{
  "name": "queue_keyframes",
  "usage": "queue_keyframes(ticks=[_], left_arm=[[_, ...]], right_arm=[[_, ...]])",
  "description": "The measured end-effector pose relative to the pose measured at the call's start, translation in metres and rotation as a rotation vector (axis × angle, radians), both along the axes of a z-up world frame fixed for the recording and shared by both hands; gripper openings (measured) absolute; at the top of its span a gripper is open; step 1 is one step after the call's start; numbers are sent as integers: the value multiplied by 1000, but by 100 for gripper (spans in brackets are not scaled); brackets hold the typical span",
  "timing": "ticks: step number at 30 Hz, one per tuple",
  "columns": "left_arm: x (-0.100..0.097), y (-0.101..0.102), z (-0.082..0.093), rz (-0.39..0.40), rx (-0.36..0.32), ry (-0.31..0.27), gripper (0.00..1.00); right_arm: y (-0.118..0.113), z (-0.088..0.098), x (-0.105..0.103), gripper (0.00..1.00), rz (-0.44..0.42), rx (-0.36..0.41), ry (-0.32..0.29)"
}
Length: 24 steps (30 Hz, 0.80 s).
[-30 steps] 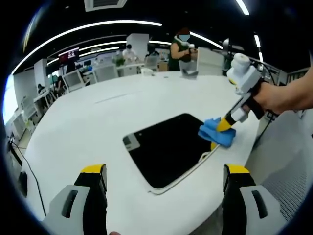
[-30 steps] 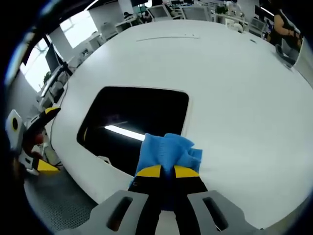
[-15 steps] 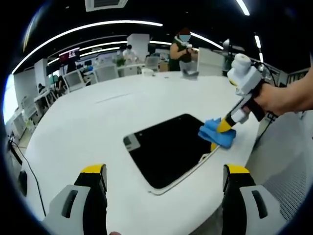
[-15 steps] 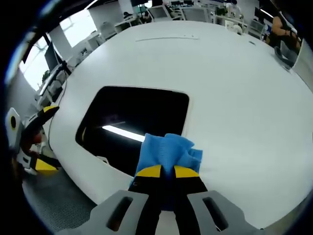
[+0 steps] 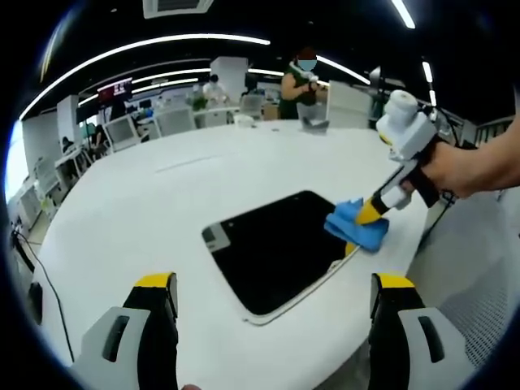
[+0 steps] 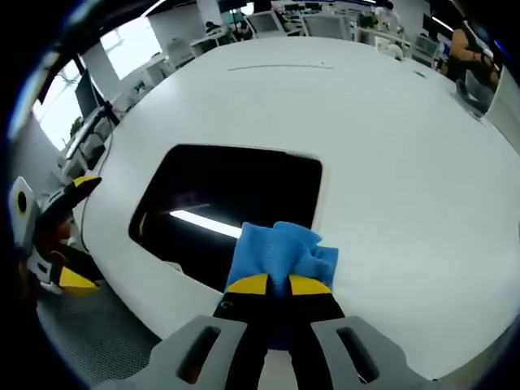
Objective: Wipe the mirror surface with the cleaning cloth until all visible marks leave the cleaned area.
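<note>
The mirror (image 5: 272, 252) lies flat on the white bench (image 5: 162, 195), close to the bench's near edge, its surface dark and reflecting a strip of ceiling light. No marks can be made out on the glass at this resolution.

The right gripper (image 6: 278, 286) has its jaws closed tight on the blue cloth (image 6: 280, 253). In the left gripper view the cloth (image 5: 355, 225) rests at the mirror's right-hand edge, partly on the glass and partly over its white rim. The hand (image 5: 463, 169) holding that gripper (image 5: 375, 210) shows to the right of the mirror.

The left gripper (image 5: 272, 284) hangs short of the mirror's near edge, jaws wide apart and holding nothing.

Risks, as judged:
- The mirror is not held. A firm sideways stroke could slide it towards the bench edge.
- The cloth is bunched, so little of it meets the glass; strokes may leave strips unwiped.
- Starting on the rim, the cloth may snag there and pull loose from the jaws.
</note>
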<state>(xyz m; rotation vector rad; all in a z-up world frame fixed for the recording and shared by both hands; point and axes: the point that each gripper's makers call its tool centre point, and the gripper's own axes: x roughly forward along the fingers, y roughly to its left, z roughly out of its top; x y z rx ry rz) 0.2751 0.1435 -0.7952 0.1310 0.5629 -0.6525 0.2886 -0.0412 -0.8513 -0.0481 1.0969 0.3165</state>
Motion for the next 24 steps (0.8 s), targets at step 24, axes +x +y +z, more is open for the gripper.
queue_keyframes(ticks=[24], left_arm=[[-2,0,0,-16,-10,16,99]], right_arm=[[51,0,4,2,22,30,0]])
